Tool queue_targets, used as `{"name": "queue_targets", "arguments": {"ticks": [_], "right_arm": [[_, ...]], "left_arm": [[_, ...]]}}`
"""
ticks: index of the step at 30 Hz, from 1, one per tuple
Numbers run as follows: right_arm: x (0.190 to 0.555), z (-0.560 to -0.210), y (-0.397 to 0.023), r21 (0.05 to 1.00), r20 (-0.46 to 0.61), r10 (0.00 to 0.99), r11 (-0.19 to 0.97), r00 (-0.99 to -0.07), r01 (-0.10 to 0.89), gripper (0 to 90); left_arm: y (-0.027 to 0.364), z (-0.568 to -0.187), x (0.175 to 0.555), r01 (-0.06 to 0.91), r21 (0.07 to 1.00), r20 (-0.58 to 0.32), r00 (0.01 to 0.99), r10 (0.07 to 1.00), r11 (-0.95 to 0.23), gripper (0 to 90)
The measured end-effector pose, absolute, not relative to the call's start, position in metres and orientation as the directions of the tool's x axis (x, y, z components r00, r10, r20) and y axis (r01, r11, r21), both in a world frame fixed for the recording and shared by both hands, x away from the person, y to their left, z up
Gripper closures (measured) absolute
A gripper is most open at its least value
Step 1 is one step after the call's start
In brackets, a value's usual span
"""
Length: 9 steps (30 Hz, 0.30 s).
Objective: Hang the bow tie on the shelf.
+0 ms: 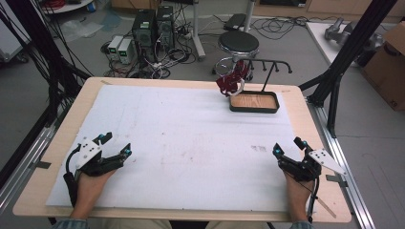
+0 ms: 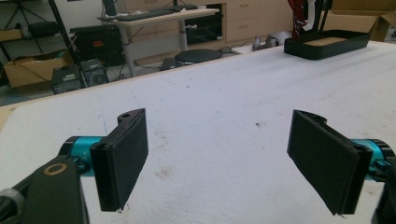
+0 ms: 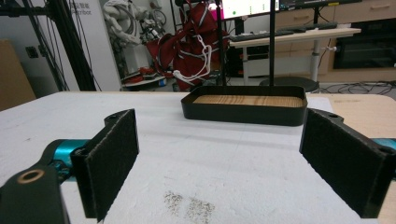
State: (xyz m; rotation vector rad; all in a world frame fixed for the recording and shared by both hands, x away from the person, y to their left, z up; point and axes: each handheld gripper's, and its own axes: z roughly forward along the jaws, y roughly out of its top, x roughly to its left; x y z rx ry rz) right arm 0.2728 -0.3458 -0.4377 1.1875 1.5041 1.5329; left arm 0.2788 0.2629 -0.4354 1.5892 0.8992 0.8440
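My left gripper (image 1: 114,144) rests open on the white mat (image 1: 191,143) near the front left, nothing between its pads (image 2: 122,156). My right gripper (image 1: 289,147) rests open at the front right, its pads (image 3: 112,158) wide apart and empty. A black tray with a wooden floor (image 1: 254,101) stands at the far right of the mat, carrying a black hook stand (image 1: 273,67). A dark red bundle with white cord (image 1: 231,79) hangs from the stand's left end, beside the tray. The tray (image 3: 245,109) and the bundle (image 3: 189,49) lie straight ahead in the right gripper view; the tray (image 2: 327,43) sits far right in the left gripper view.
A faint grey smudge (image 1: 258,148) marks the mat just ahead of the right gripper. Beyond the table's far edge stand a round black stool (image 1: 238,44), computer towers (image 1: 153,26) and tangled cables. Black frame posts (image 1: 351,43) rise at the right.
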Motion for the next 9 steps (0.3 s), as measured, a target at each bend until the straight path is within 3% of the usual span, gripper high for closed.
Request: {"name": "queue_targets", "arguments": {"ticks": [9], "right_arm": [[0.2726,-0.4375,-0.3455,0.986,0.146,0.921,-0.105,-0.36,0.129,10.9]], "left_arm": [[0.2638,-0.4371,0.2786,0.131,0.981,0.067,0.461,0.885,-0.142,20.8]]}}
